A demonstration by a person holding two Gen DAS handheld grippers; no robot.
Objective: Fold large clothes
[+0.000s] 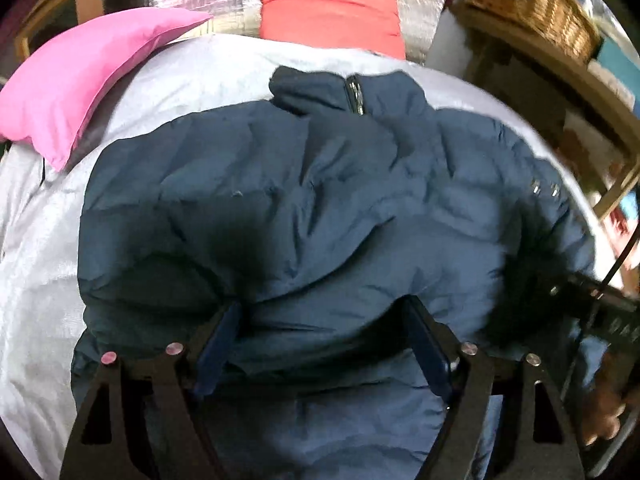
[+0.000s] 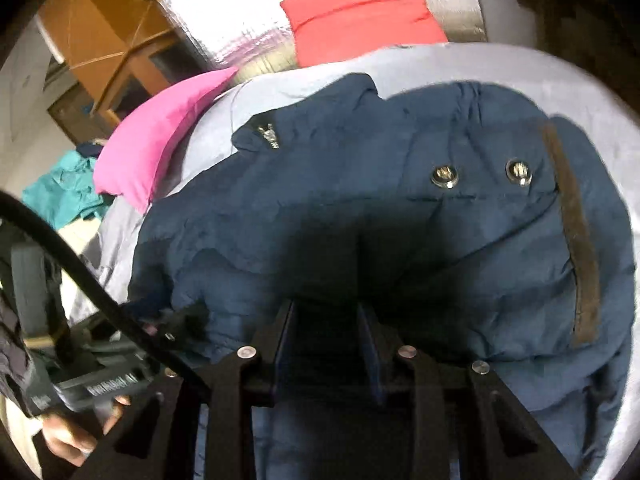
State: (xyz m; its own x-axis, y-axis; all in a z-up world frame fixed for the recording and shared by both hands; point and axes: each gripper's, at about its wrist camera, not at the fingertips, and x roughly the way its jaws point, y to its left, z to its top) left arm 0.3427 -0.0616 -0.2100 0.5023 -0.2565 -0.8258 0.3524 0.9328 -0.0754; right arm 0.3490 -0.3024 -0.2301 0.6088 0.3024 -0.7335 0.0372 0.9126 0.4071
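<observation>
Two grippers — left gripper [image 1: 320, 320], right gripper [image 2: 326, 316] — over navy jacket [image 1: 320, 200].

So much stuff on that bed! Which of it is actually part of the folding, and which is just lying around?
Part of the job:
navy puffer jacket, spread on the grey bedsheet
left gripper, open over the jacket
right gripper, jaws apart just above the jacket

Just lying about:
pink pillow
red cushion
wicker basket
teal cloth beside the bed

One navy padded jacket [image 1: 304, 208], centre; two metal snaps [image 2: 480, 174], upper right; one pink pillow [image 1: 80, 76], upper left; one red cushion [image 1: 328, 8], top centre; one wicker basket [image 1: 544, 8], upper right.
</observation>
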